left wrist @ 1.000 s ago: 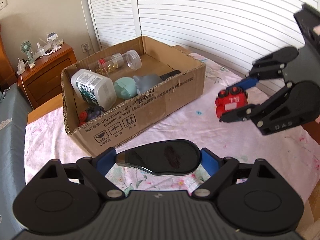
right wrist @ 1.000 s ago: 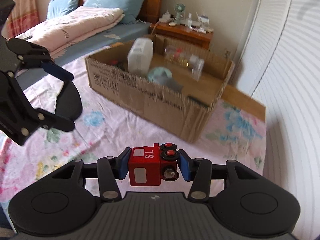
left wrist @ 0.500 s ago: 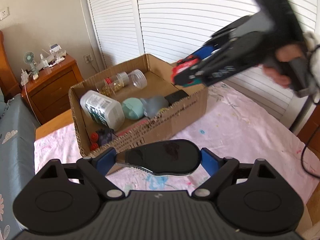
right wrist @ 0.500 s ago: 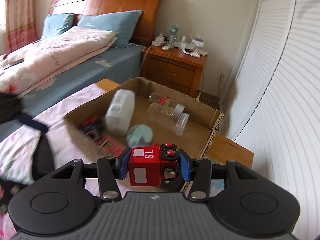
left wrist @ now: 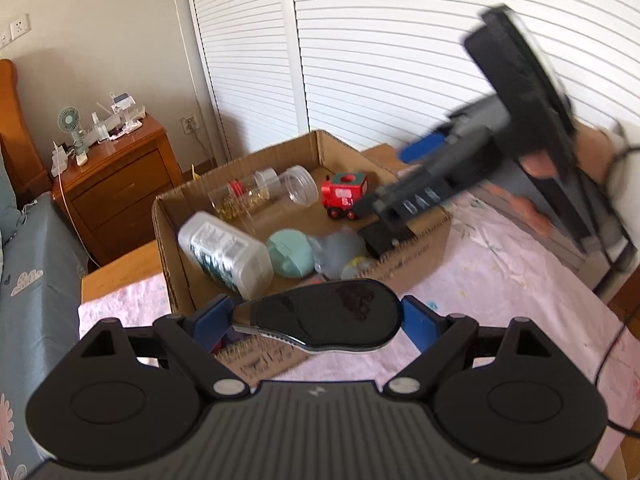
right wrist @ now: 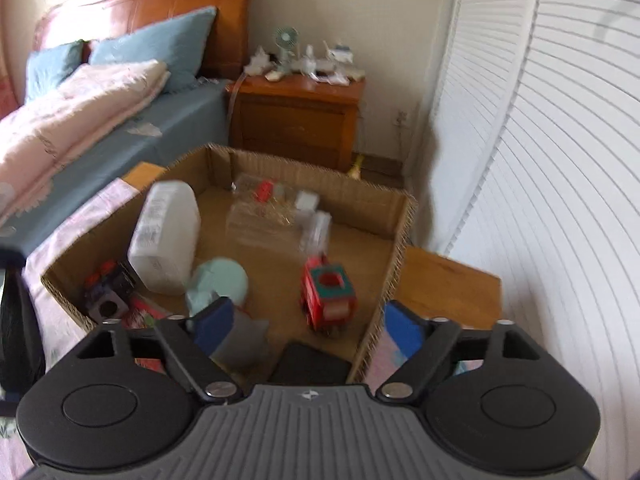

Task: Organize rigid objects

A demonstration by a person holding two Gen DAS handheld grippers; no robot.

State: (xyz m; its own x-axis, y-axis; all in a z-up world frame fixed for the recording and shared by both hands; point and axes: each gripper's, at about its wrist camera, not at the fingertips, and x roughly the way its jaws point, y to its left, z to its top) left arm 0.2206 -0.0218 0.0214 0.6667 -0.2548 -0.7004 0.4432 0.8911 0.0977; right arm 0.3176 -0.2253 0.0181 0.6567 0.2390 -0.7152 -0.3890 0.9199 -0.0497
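Note:
My left gripper is shut on a flat glossy black object and holds it just before the near wall of the cardboard box. A red toy train lies inside the box near its far right corner; it also shows in the right wrist view. My right gripper is open and empty above the box's near right corner. From the left wrist view the right gripper hangs over the box's right side.
The box holds a white plastic jar, a clear jar, a teal round thing and small toys. It stands on a table with a pink flowered cloth. A wooden nightstand, a bed and louvred doors surround it.
My right gripper has opened and let go of the red toy train, which now lies in the box. My left gripper with the black object has come closer to the box.

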